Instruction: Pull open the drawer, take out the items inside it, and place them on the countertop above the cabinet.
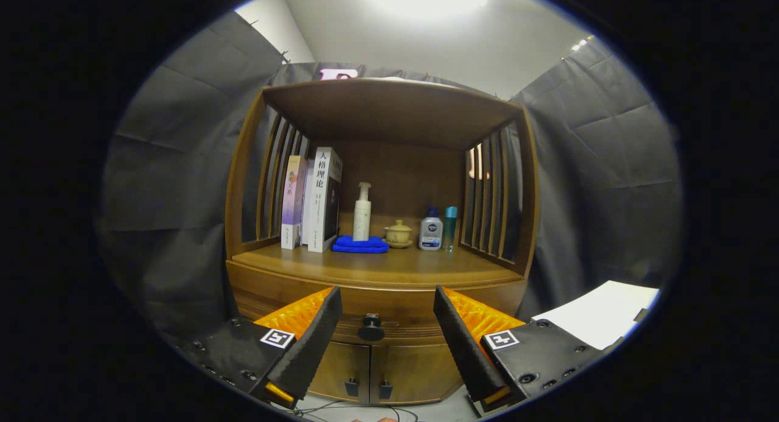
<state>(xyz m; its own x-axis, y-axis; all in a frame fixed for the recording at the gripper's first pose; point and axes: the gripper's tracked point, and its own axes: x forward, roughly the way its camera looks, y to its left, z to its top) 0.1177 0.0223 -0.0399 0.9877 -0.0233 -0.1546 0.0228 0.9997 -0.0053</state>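
The claw (386, 324) is spread wide and empty, and the small dark round drawer knob (370, 328) sits dead centre between its fingers, just beyond the tips, on the closed brown wooden drawer front (389, 309) under the table.

Staged home booth, wooden cabinet (377, 288), books (313, 200)

Tool (387, 315): fingers spread wide, nothing btwn them, apart from cabinet.
Drawer: closed wooden drawer front (389, 309), round black knob (370, 329) just ahead, btwn fingers.
Table (389, 265): brown wooden top w/ upright books (313, 200), white pump bottle (362, 212) on folded blue cloth (360, 245), small lidded ceramic cup (398, 233), two small bottles (438, 228).
Below drawer: two wooden cabinet doors (371, 364), closed.
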